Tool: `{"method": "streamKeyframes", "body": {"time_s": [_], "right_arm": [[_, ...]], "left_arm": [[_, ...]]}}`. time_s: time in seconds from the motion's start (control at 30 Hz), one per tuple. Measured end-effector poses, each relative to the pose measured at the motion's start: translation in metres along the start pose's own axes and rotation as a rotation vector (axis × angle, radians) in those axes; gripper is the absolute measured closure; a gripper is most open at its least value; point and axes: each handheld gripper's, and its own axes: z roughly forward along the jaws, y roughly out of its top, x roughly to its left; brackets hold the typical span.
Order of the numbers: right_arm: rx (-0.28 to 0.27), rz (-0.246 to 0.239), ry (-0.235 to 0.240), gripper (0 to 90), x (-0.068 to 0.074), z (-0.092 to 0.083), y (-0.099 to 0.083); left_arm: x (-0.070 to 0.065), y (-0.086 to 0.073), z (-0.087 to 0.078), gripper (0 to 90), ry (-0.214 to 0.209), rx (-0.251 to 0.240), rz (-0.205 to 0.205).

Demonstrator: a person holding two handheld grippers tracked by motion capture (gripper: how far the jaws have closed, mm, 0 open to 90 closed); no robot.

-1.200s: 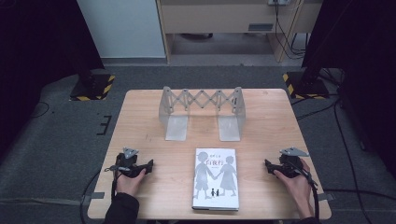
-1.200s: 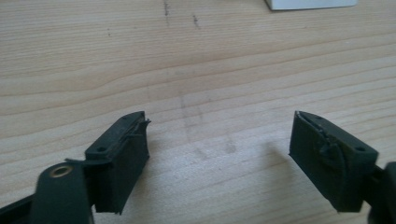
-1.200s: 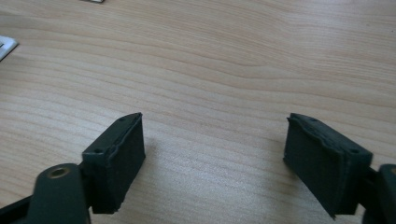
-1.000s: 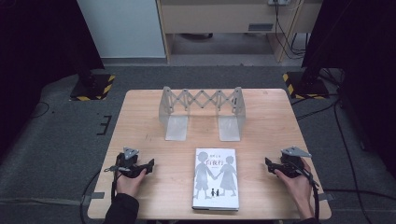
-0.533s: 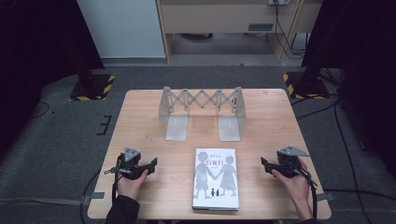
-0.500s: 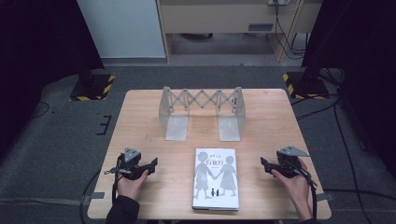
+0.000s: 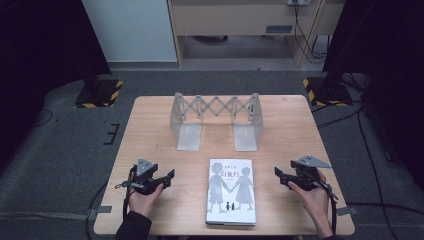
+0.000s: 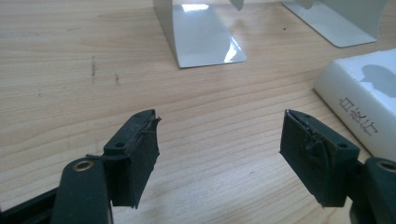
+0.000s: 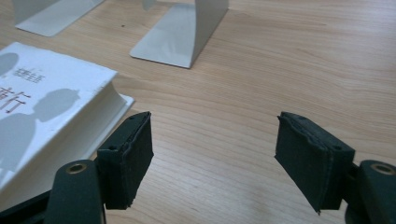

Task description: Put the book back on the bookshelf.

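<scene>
Work barely begun — book point(image 7: 230, 191) lies flat and untouched between left gripper point(image 7: 168, 176) and right gripper point(image 7: 278, 174), both jaws apart and empty, the left having just narrowed; rack point(image 7: 217, 119) beyond the fingertips is unfilled.

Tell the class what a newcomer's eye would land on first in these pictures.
First, the white book lying flat at the near middle of the wooden table, silhouettes on its cover. Behind it stands a grey expanding book rack. The left tongs and right tongs flank the book, both open and empty.
</scene>
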Motion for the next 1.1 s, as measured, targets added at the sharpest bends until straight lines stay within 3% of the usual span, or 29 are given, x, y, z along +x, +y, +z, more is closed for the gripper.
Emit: {"method": "streamKeyframes", "body": {"time_s": [0.5, 0.67, 0.87, 1.1], "right_arm": [[-0.024, -0.009, 0.071, 27.7, 0.019, 0.001, 0.005], [-0.033, 0.009, 0.104, 26.9, 0.027, 0.003, 0.006], [-0.049, 0.005, 0.124, 26.4, 0.032, 0.004, 0.008], [-0.069, -0.004, 0.138, 25.2, 0.038, 0.006, 0.008]], "left_arm": [[-0.021, 0.004, 0.001, 25.1, -0.051, -0.019, 0.032], [-0.027, 0.006, 0.001, 22.8, -0.070, -0.023, 0.041], [-0.035, 0.006, 0.003, 21.2, -0.108, -0.026, 0.055], [-0.042, 0.007, 0.005, 18.4, -0.120, -0.033, 0.074]]}}
